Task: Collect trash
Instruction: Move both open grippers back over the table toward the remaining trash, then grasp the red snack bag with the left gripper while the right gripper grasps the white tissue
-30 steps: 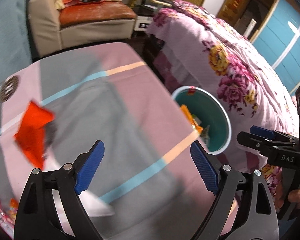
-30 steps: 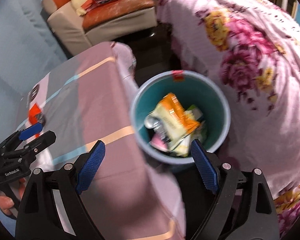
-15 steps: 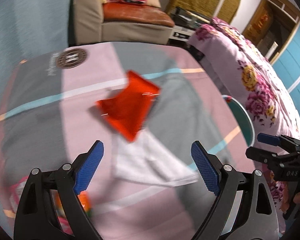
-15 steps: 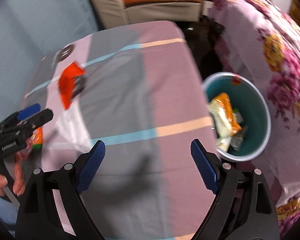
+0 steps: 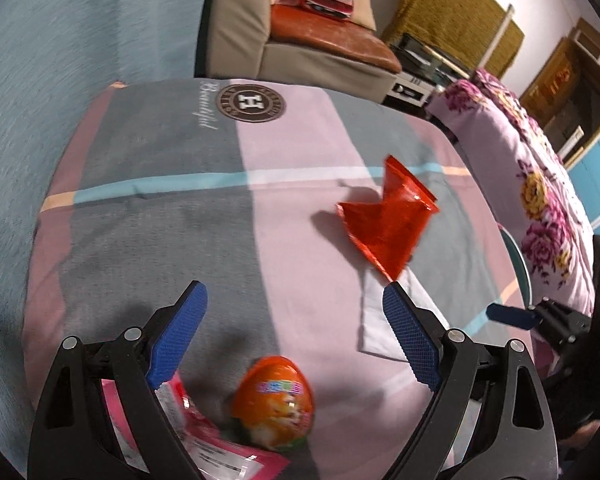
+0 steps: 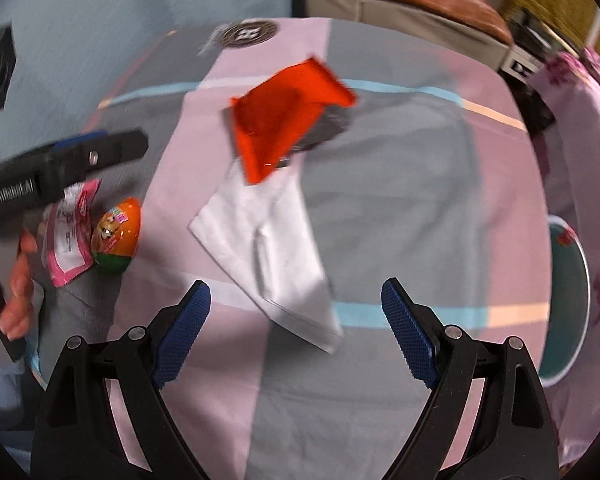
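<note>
- Left gripper [image 5: 294, 336]: jaws spread wide, nothing between the pads; it hangs over the table, low centre of the left wrist view.
- Orange egg [image 5: 274, 402] lies on the cloth just below the open left jaws, bottom centre of that view. Pink wrapper [image 5: 204, 446] lies beside it at lower left, partly under the left finger; touching or not, cannot tell.
- Right gripper [image 6: 296, 330]: jaws likewise released, empty, low centre of the right wrist view.
- White napkin [image 6: 268, 248] lies flat mid-frame in the right view, its near corner between the right jaws' tips.
- Red wrapper [image 6: 284, 116] rests at the napkin's far end, upper centre, overlapping its edge; crumpled, blurred.
- Hand [image 6: 18, 280] on the left gripper's handle shows at left edge of the right view.
- Bin [image 6: 568, 304], teal, stands off the table's right edge; only its rim shows.
- Tablecloth [image 5: 160, 208]: grey and pink blocks, round logo at far end.
- Sofa [image 5: 320, 48] beyond the table, top centre; flowered bed [image 5: 540, 184] at right.
</note>
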